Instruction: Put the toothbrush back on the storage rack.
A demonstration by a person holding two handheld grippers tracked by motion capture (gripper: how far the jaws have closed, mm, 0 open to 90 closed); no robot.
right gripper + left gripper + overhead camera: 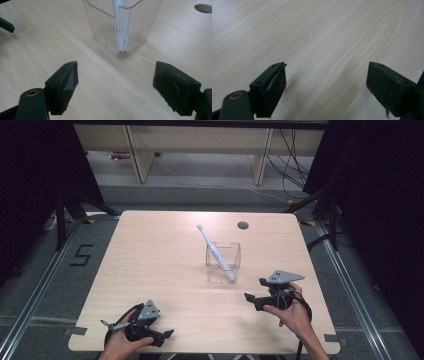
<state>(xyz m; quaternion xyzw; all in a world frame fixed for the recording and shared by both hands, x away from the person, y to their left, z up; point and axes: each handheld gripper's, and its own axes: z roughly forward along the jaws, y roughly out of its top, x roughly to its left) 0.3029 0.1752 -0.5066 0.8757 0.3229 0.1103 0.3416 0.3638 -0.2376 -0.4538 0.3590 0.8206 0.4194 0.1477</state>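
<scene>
1. I see my left gripper (165,336) low at the near edge of the table (150,270), well apart from the clear cup (223,261) and on its near-left side. In the left gripper view its 2 black jaws stand spread wide, with bare wood grain between them and nothing held.

2. My right gripper (248,297) sits near the cup, on its near-right side, its tips turned toward the cup's base. In the right gripper view the 2 jaws are likewise spread wide with nothing between them, and the cup (122,27) stands just ahead, apart from both jaws.

3. The cup is a clear, ribbed, square-sided holder, upright around the middle of the table.

4. A white toothbrush (216,253) stands in the cup, its handle end down in the corner nearest me and its head leaning up and out past the far-left rim. In the right gripper view I see the handle (121,22) through the ribbed wall, reaching the bottom.

5. Beyond the cup, to its far right, is 1 round hole (243,225) in the tabletop.
</scene>
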